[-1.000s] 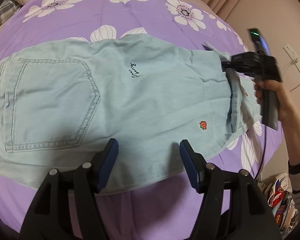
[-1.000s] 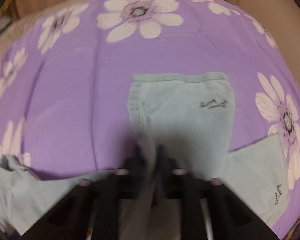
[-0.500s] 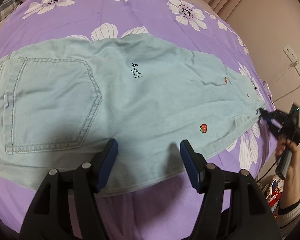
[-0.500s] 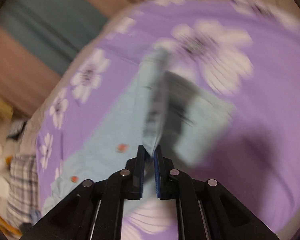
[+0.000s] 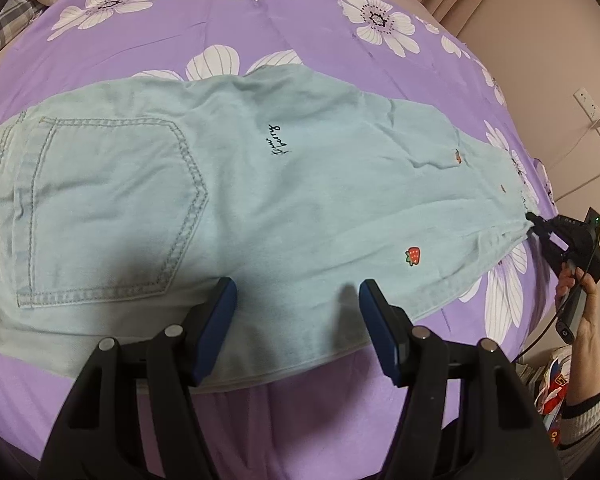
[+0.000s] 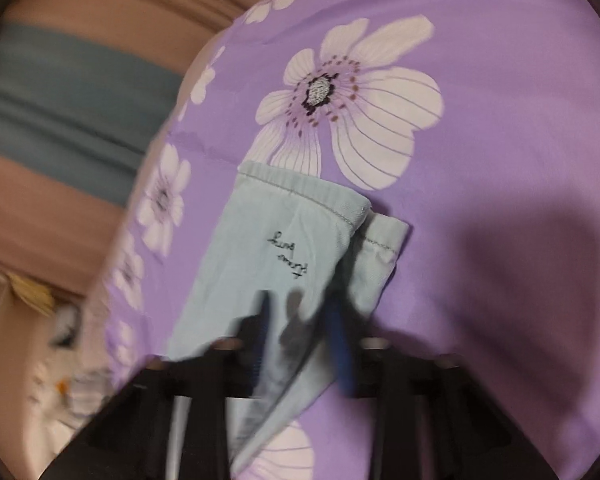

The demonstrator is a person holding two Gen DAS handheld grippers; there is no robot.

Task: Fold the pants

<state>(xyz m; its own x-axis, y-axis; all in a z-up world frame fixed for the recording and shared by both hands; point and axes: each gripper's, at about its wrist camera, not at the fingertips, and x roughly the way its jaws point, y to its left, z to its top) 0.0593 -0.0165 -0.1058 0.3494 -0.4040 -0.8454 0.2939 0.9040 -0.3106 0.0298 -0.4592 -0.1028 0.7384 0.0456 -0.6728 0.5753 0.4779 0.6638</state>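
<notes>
Light blue denim pants (image 5: 259, 192) lie flat on a purple flowered bedspread (image 5: 300, 32), back pocket at the left, legs running right. My left gripper (image 5: 297, 304) is open and empty, just above the pants' near edge. My right gripper (image 5: 538, 226) sits at the leg hems on the far right. In the right wrist view the right gripper (image 6: 300, 332) is open, its blurred blue fingers (image 6: 342, 352) straddling the hem end of the pants (image 6: 283, 240), which lies flat on the bed.
The bed's right edge drops off near a beige wall with a power strip (image 5: 594, 120). Bags and clutter (image 5: 556, 380) sit on the floor at the right. A plaid pillow (image 5: 7, 20) lies at the far left.
The right gripper carried the leg hem out to the right, laying the leg straight, then opened and let go of the cloth. The left gripper has not moved.
</notes>
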